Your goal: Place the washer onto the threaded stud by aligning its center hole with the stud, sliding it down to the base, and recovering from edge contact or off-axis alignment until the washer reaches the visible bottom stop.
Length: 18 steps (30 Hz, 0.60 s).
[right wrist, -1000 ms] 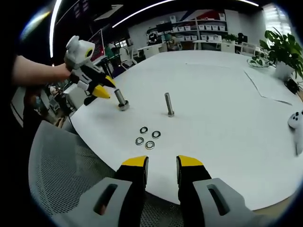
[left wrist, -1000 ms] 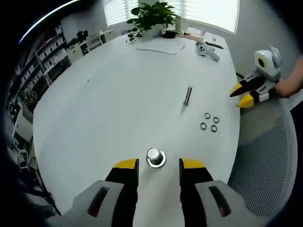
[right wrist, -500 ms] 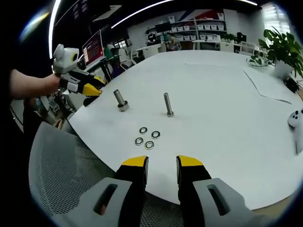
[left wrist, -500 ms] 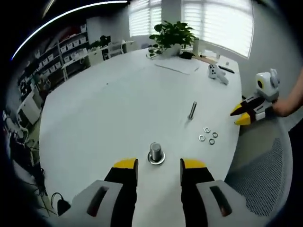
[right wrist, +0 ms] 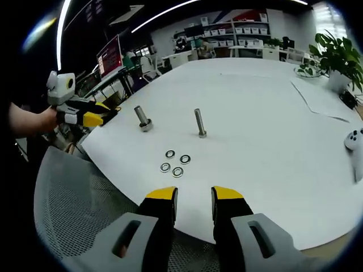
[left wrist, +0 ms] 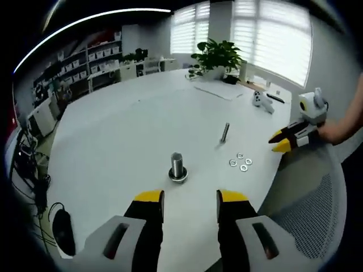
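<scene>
Three small silver metal washers (right wrist: 174, 162) lie loose near the desk (right wrist: 272, 136) edge, none picked yet; the slim upright threaded steel stud (right wrist: 200, 123) stands just beyond. I judge pickup comes next: reach forward and pinch one. My right gripper (right wrist: 193, 196) hovers off the edge, fingers spread, empty; my left gripper (left wrist: 185, 199) likewise

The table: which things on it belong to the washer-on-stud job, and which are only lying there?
For the job:
- loose washers
- thin stud
- thick stud with a washer at its base
- left tool and right tool, both open

Just lying about:
- potted plant
- white controller
- paper sheet
- mesh chair
</scene>
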Each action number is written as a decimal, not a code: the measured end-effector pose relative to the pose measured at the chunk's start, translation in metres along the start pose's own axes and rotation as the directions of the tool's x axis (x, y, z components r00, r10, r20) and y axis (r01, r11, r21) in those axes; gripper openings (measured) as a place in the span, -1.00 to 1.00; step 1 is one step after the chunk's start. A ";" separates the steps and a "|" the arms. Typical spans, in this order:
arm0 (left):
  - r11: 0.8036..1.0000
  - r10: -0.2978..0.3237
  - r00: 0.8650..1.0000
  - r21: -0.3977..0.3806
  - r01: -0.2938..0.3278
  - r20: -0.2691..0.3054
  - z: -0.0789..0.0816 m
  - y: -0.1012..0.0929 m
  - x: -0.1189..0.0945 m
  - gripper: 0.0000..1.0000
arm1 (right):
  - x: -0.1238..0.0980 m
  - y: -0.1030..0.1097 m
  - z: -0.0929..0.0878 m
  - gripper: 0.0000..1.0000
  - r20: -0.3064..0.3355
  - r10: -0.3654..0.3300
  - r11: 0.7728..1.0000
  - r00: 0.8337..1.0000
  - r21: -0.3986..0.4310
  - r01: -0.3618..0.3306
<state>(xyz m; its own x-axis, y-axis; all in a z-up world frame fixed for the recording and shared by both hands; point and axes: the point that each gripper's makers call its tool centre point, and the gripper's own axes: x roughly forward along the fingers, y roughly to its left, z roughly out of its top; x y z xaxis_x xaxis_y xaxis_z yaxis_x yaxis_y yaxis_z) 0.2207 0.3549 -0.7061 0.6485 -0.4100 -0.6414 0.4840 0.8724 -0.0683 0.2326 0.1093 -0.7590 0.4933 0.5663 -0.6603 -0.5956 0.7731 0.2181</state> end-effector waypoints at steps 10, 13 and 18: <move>0.998 0.009 0.999 -0.057 -0.007 0.033 -0.011 -0.015 -0.009 -0.27 | 0.000 0.001 -0.001 -0.46 -0.010 0.000 1.000 1.000 -0.007 0.000; 0.998 0.014 0.999 -0.061 -0.012 0.038 -0.013 -0.018 -0.011 -0.27 | 0.000 0.001 -0.002 -0.46 -0.013 0.000 1.000 1.000 -0.007 0.000; 0.997 0.022 0.999 -0.069 -0.019 0.050 -0.017 -0.021 -0.016 -0.28 | 0.000 0.001 -0.002 -0.46 -0.013 0.000 1.000 1.000 -0.009 -0.001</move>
<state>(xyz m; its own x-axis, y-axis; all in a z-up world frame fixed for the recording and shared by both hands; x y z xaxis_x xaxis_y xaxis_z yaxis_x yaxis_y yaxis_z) 0.1900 0.3474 -0.7074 0.6874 -0.4032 -0.6041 0.4301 0.8962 -0.1088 0.2307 0.1094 -0.7603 0.4846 0.5628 -0.6697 -0.6018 0.7701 0.2117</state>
